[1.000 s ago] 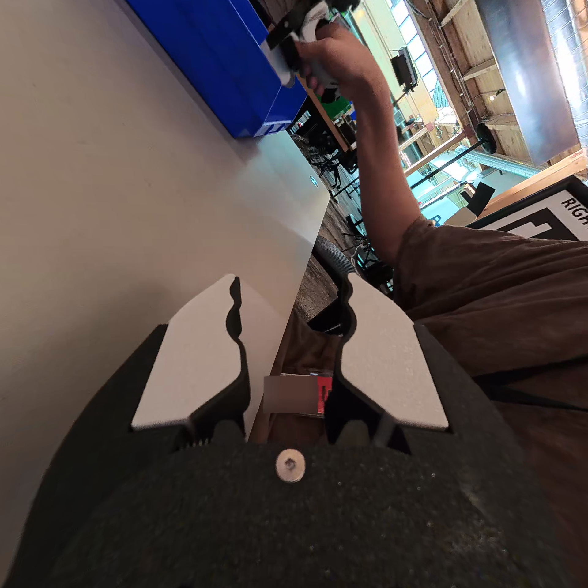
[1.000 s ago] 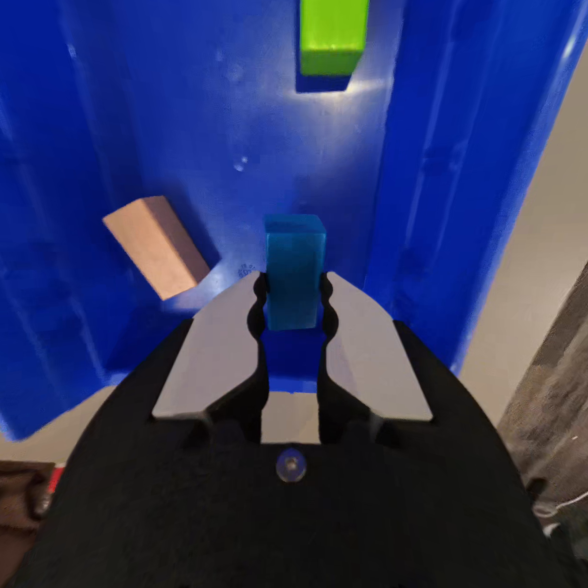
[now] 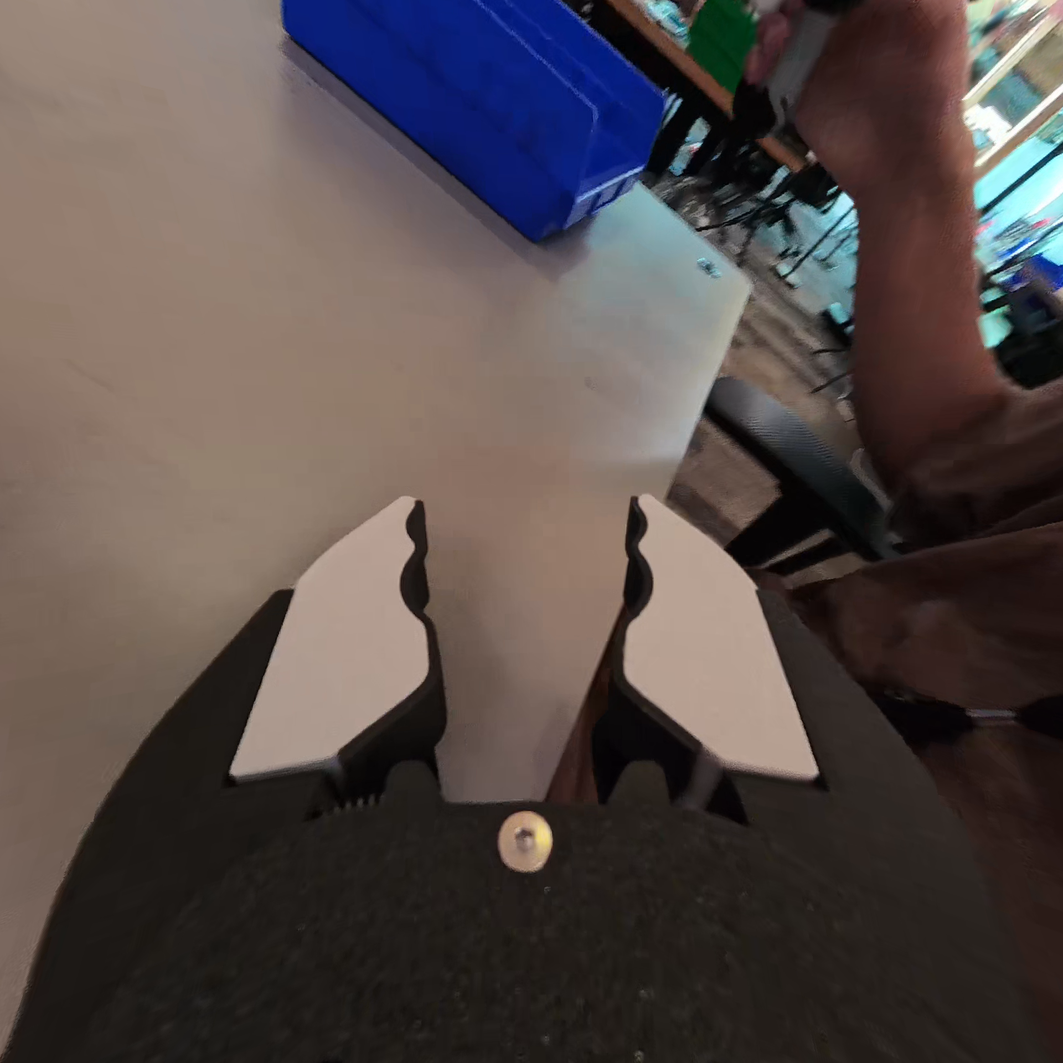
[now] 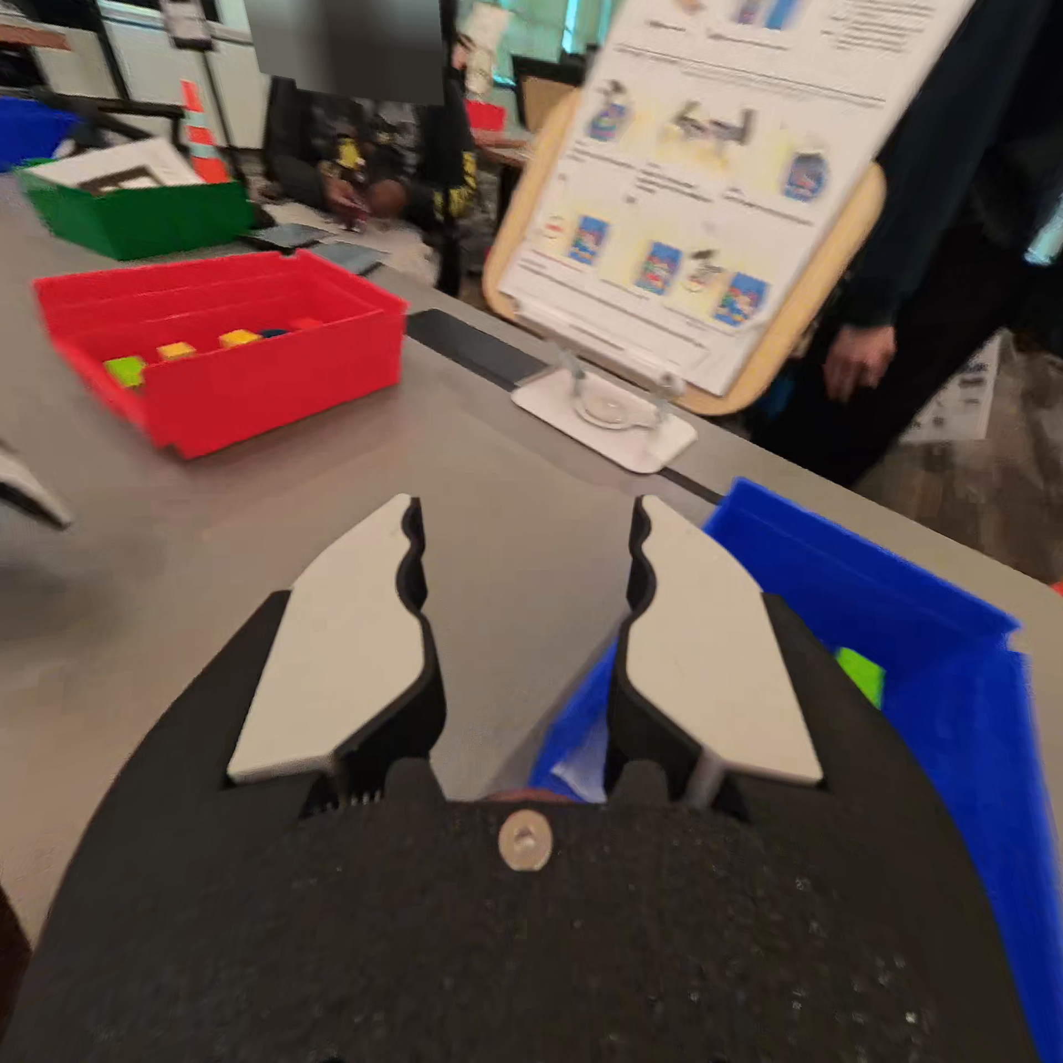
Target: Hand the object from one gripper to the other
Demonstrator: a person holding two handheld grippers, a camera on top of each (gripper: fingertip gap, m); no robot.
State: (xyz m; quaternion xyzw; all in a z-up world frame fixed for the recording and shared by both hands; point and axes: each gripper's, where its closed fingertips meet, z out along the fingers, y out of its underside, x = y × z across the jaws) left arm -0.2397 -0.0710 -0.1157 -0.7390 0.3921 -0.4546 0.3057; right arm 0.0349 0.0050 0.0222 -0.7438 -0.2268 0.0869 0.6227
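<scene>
- One grey desk (image 4: pixel 172 575) carries everything here; in the left wrist view its pale top (image 3: pixel 230 345) runs to a corner at the right.
- The blue bin (image 4: pixel 863 604) sits at the lower right of the right wrist view, partly behind the right finger; from the left view the same blue bin (image 3: pixel 489 103) lies well ahead, near the desk's far edge.
- A red bin (image 4: pixel 230 368) stands farther off to the left, with yellow, green and red blocks inside.
- A board with printed sheets (image 4: pixel 690 190) leans on a white stand beyond the blue bin; a green bin (image 4: pixel 138 218) stands farther back.
- The right hand-held gripper (image 4: pixel 524 506) has its fingers spread apart, nothing between them, above the bare desk just left of the blue bin.
- The left hand-held gripper (image 3: pixel 524 506) is likewise spread and empty, over the desk's near edge.
- A green block (image 4: pixel 860 681) lies in the blue bin; no other block there is visible, so the object to hand over cannot be placed beyond that.
</scene>
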